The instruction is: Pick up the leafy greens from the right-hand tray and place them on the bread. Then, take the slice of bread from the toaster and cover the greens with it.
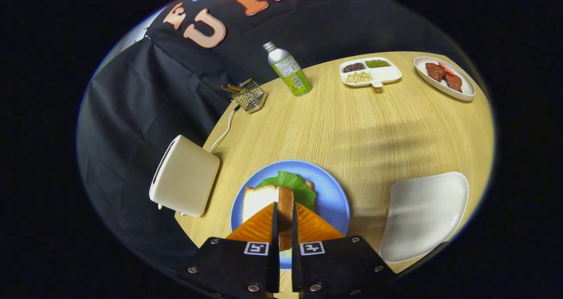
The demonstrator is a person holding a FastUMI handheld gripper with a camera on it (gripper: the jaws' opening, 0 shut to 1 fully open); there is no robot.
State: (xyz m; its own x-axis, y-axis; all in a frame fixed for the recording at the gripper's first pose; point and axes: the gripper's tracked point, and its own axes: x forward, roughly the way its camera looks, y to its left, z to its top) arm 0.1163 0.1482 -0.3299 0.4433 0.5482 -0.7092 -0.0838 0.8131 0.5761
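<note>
Gripper [284, 211], seen in the gripper view, has its two fingers drawn nearly together and clamped on the edge of a slice of bread [264, 200], which stands tilted between them over the blue plate [327, 189].

Landmark: blue plate, on the wooden table [352, 118]. Leafy greens [292, 185] lie on the plate, just beyond the held slice and partly hidden by it. A brown crust corner of a lower bread slice [309, 185] peeks from under the greens. Toaster [184, 181] sits just left of the plate at the table edge, its cord [225, 131] running away toward a wire basket [250, 96] far beyond. White tray [424, 213] sits right of the plate, apart from it. Well beyond the plate: a green bottle [290, 72] upright, a divided dish [370, 72] holding beans and grains, and an oval plate [445, 77] with reddish pieces.
</note>
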